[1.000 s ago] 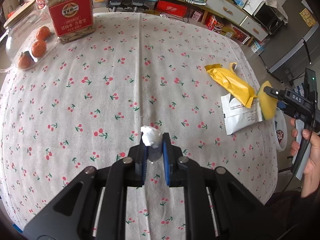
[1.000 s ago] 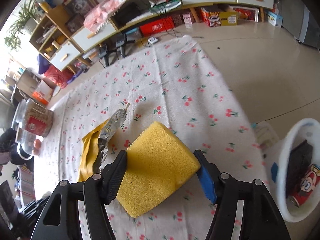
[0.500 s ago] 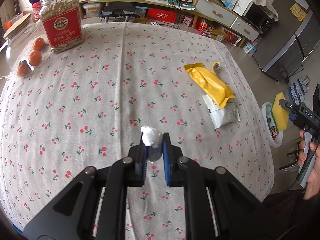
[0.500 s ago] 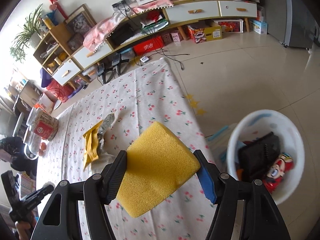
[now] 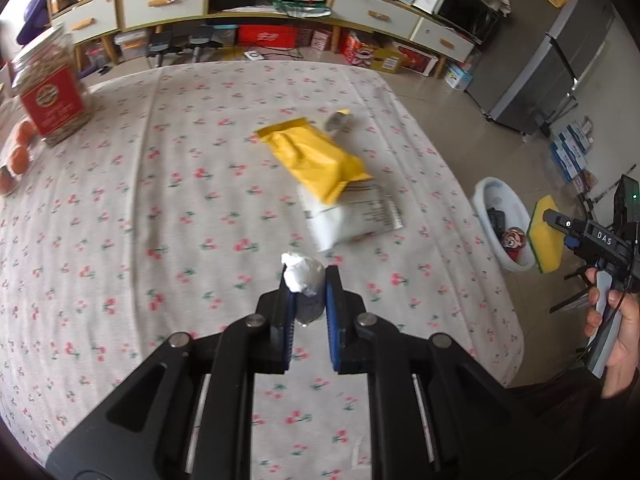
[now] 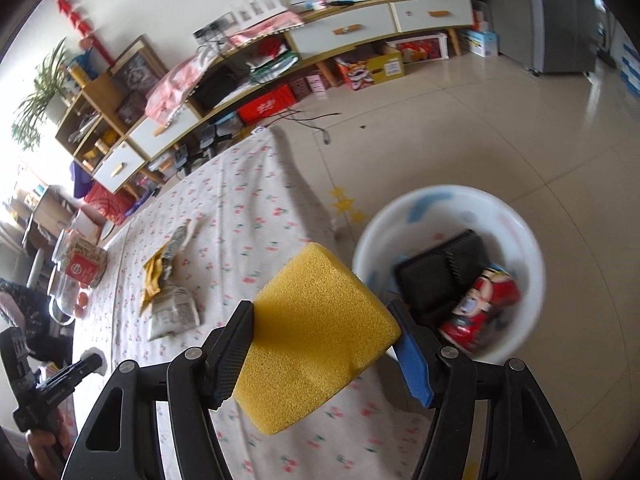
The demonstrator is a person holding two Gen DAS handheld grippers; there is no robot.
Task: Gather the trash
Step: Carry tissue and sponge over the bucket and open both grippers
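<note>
Landmark: white bin (image 6: 516, 224) on the floor, just beside the table edge (image 6: 320, 208). Inside the bin: a black tray (image 6: 440, 276) and a red printed can (image 6: 480, 304). On the cherry-print tablecloth (image 5: 160, 200), away from the bin: yellow wrapper (image 5: 316, 160) overlapping a white packet (image 5: 352, 216); farther still, a red-labelled jar (image 5: 52, 96) and oranges (image 5: 20, 148).

Right gripper (image 6: 320, 328): spread wide, pinching a yellow sponge (image 6: 316, 332), near the bin rim, possibly just short of it.

Left gripper (image 5: 308, 292): nearly pressed together, pinching a crumpled white wad (image 5: 300, 276) above the tablecloth, well apart from the bin.
</note>
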